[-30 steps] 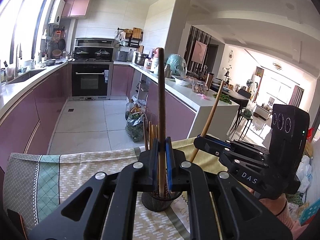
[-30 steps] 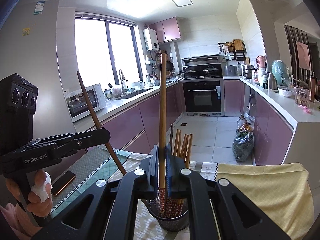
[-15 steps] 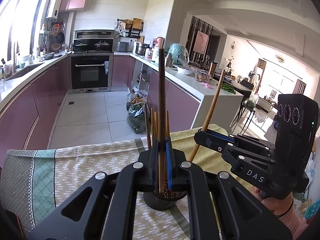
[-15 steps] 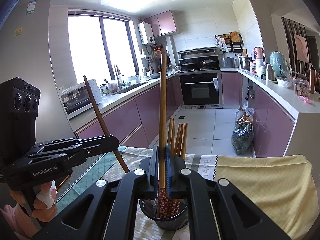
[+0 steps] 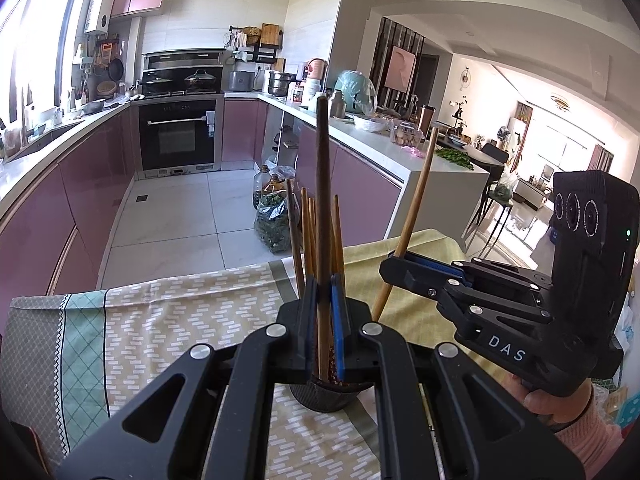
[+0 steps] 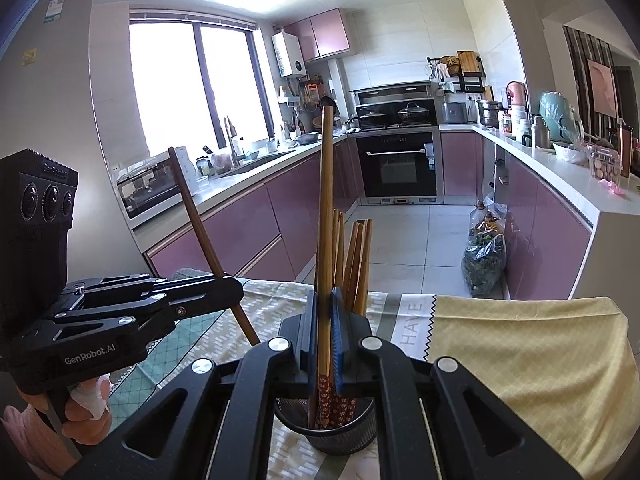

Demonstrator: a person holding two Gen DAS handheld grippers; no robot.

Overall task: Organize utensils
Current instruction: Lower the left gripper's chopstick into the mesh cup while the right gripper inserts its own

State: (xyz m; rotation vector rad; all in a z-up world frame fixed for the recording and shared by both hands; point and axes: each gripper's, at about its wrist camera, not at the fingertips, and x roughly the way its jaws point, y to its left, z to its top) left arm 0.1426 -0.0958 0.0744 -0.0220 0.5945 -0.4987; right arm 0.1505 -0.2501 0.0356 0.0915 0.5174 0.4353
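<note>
My left tongs (image 5: 323,312) pinch a dark chopstick (image 5: 322,184) and my right tongs (image 6: 325,332) a light chopstick (image 6: 326,208), both upright above the holder (image 6: 340,436).

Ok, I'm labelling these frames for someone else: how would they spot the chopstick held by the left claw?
Find the dark mesh cup on the patterned tablecloth. Chopsticks stand in it; one dark brown chopstick rises far above them, pinched in the left claw. It is darker and taller than the pale ones.
</note>
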